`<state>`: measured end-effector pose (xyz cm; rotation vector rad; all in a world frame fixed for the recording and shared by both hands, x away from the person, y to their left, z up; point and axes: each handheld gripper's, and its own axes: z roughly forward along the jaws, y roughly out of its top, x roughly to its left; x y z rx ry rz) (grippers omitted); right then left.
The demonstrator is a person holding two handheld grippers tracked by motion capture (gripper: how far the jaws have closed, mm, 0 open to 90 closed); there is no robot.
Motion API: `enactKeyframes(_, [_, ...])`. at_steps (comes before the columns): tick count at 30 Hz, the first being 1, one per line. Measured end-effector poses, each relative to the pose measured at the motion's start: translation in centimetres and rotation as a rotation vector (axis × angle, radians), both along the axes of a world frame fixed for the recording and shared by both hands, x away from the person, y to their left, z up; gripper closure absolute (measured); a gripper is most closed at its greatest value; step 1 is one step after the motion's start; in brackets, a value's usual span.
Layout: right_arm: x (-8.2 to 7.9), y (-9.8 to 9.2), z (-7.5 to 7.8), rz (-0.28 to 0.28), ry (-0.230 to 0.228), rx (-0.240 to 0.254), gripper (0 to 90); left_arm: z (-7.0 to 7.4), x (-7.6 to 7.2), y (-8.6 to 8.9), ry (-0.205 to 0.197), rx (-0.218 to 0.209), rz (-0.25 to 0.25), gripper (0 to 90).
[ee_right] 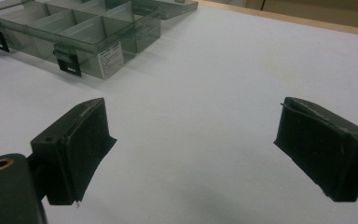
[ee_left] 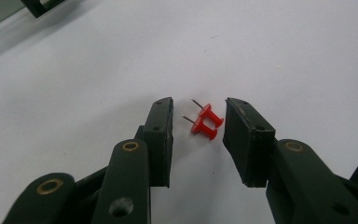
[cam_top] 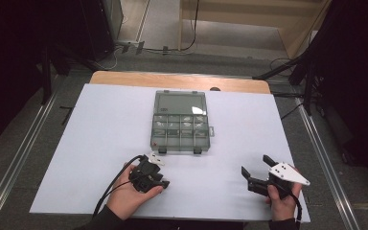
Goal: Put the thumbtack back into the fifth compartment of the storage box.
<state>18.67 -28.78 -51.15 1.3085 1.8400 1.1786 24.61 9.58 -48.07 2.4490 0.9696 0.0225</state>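
- Two red push pins (ee_left: 207,122) lie side by side on the white desk (ee_left: 284,56), needles pointing away, between the jaws of the left tool (ee_left: 198,122).
- Its pads flank the pins without pressing; the jaws are parted and nothing is gripped.
- Risk: the pins are small and round, so uneven pad contact could roll or flick one away.
- The right tool (ee_right: 191,140) rests wide open and empty.
- The clear compartment box (cam_top: 180,122) sits open farther back.
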Motion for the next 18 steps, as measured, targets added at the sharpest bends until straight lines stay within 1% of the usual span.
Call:
enactKeyframes(1, [0.0,-0.01,0.0,0.0,0.0,0.0,10.1,-0.05,-0.03,-0.04,-0.005,0.01,-0.001,64.9])
enactKeyframes(4, [0.02,-0.02,-0.01,0.0,0.0,-0.002,10.1,-0.11,-0.05,-0.07,-0.013,0.027,-0.001,66.5])
enactKeyframes(9, [0.04,-0.02,-0.03,0.002,0.001,-0.002,10.1,-0.14,0.11,0.11,-0.015,0.03,0.006,75.0])
enactKeyframes(15, [0.05,0.02,-0.07,0.001,0.001,-0.001,10.1,-0.18,0.22,0.22,-0.01,0.024,-0.002,75.6])
enactKeyframes(16, [0.06,0.0,-0.07,0.001,0.0,-0.002,10.2,-0.19,0.2,0.23,-0.018,0.033,0.004,76.7])
enactKeyframes(17, [0.06,0.0,-0.07,0.001,0.0,-0.002,10.1,-0.24,0.28,0.33,-0.016,0.027,0.006,83.5])
enactKeyframes(18, [0.04,-0.01,-0.06,0.003,0.0,-0.002,10.1,-0.24,0.41,0.49,-0.008,0.021,0.004,83.6])
